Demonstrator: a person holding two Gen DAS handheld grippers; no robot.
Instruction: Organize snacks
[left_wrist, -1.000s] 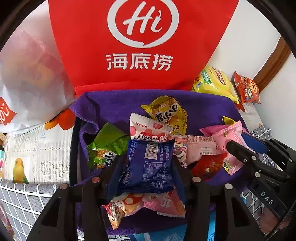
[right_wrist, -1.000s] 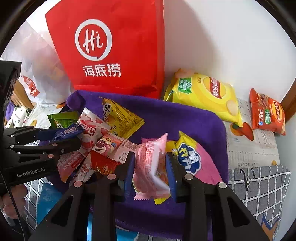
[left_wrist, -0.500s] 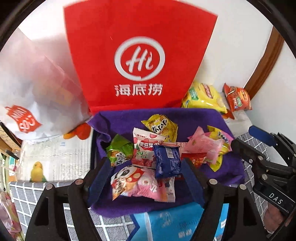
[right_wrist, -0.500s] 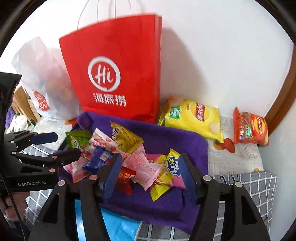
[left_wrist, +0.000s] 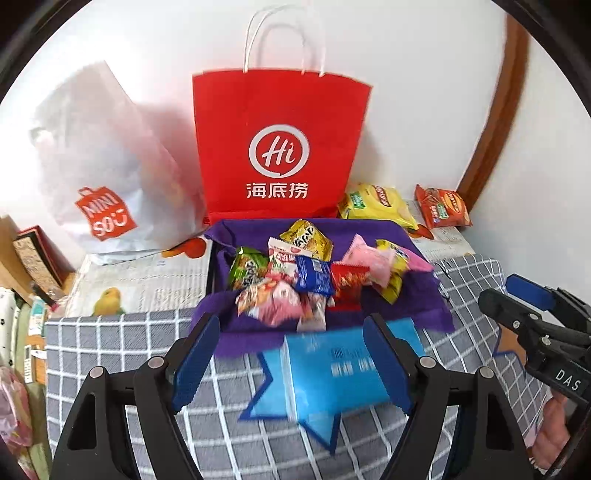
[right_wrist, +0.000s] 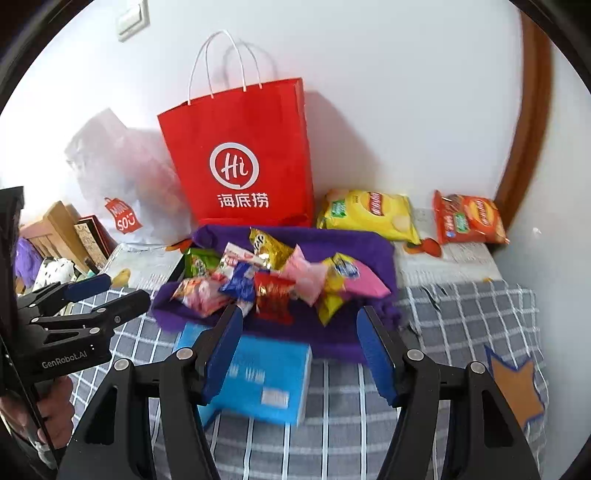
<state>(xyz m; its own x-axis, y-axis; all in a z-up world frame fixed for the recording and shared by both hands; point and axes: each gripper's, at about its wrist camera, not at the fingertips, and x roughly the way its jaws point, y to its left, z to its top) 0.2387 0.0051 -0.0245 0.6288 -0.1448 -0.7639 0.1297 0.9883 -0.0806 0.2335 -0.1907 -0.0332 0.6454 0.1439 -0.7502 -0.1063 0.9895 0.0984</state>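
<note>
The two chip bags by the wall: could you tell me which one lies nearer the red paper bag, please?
The yellow chip bag: it lies right beside the red paper bag, while the orange chip bag lies farther right, near the wooden trim.

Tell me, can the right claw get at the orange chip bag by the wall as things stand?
Probably yes: the right claw is open and empty, and the orange chip bag lies uncovered beyond bare checked cloth, apart from the yellow bag.

Ahead of us a white wall (right_wrist: 388, 92) carries a light switch (right_wrist: 133, 18) upper left; curved brown wooden trim (right_wrist: 528, 129) rises at right.
</note>
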